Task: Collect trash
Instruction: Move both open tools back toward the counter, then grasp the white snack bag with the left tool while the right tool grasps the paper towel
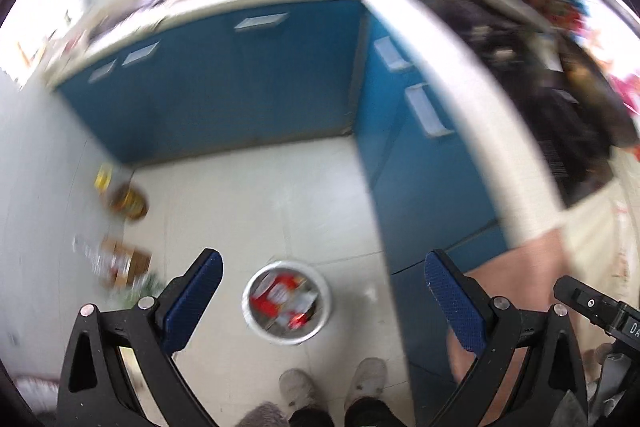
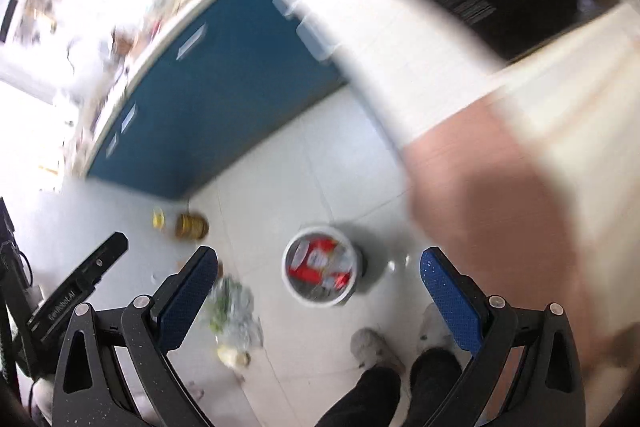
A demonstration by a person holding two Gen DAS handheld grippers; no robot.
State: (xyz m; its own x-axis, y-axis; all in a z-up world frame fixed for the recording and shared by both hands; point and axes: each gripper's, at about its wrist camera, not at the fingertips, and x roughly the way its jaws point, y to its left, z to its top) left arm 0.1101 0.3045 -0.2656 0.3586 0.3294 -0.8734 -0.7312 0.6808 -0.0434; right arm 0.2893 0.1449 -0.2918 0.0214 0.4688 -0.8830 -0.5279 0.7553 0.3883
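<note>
A round white bin (image 1: 287,301) stands on the tiled floor, holding red and white wrappers; it also shows in the right wrist view (image 2: 320,267). My left gripper (image 1: 322,301) is open and empty, held high above the bin. My right gripper (image 2: 316,301) is open and empty, also high above the floor. Loose trash lies left of the bin: an amber bottle (image 1: 128,202) with a yellow piece (image 1: 103,177), and a clear crumpled plastic heap (image 1: 116,267). In the right wrist view the bottle (image 2: 191,225) and a clear bag with greens (image 2: 234,311) lie left of the bin.
Blue cabinets (image 1: 240,83) with a white counter form a corner behind the bin. A person's feet in grey slippers (image 1: 332,383) stand just in front of it. A blurred arm (image 2: 500,195) fills the right side. Both views are motion-blurred.
</note>
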